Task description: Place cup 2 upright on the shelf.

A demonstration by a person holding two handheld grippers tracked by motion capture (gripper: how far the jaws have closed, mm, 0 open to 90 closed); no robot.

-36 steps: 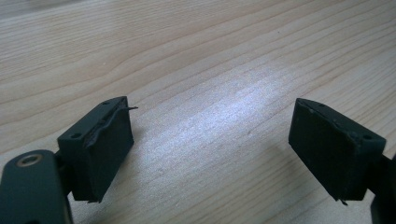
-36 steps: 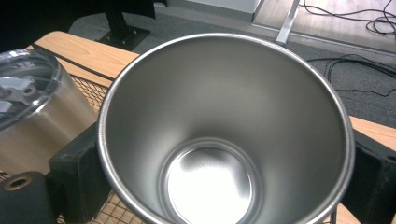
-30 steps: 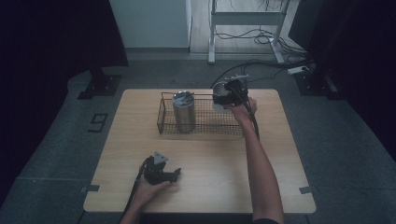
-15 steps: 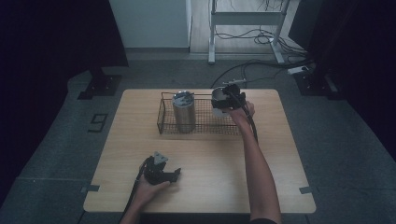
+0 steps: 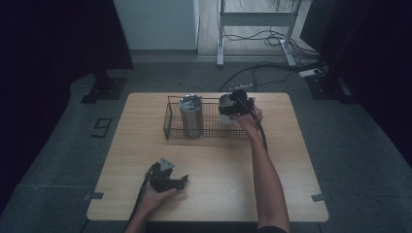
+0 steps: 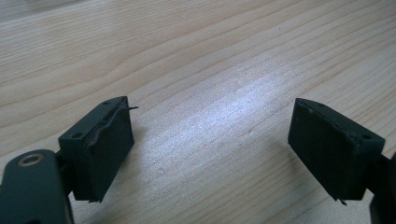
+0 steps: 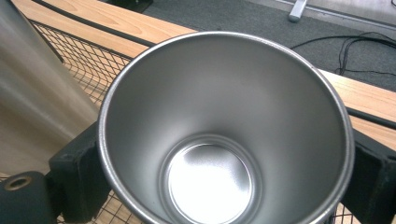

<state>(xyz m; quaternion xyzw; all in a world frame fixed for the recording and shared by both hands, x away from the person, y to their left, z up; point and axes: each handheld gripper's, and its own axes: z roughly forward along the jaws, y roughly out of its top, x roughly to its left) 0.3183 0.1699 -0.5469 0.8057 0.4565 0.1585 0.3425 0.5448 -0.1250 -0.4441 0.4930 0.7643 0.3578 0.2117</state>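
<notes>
Right gripper (image 5: pixel 234 108) clamps an empty steel cup (image 7: pixel 224 135) over the wire basket (image 5: pixel 171 127), beside a taller tumbler (image 5: pixel 191 116). Smooth walls risk slipping. Left gripper (image 6: pixel 210 154) rests open, empty, on the table (image 5: pixel 291 160).

Steel cup (image 7: pixel 224 140), open and empty, clamped between two black jaws at its sides. Second metal cup (image 7: pixel 32 88) alongside, over wire basket (image 7: pixel 79 60) on wooden table (image 7: pixel 140 23).
</notes>
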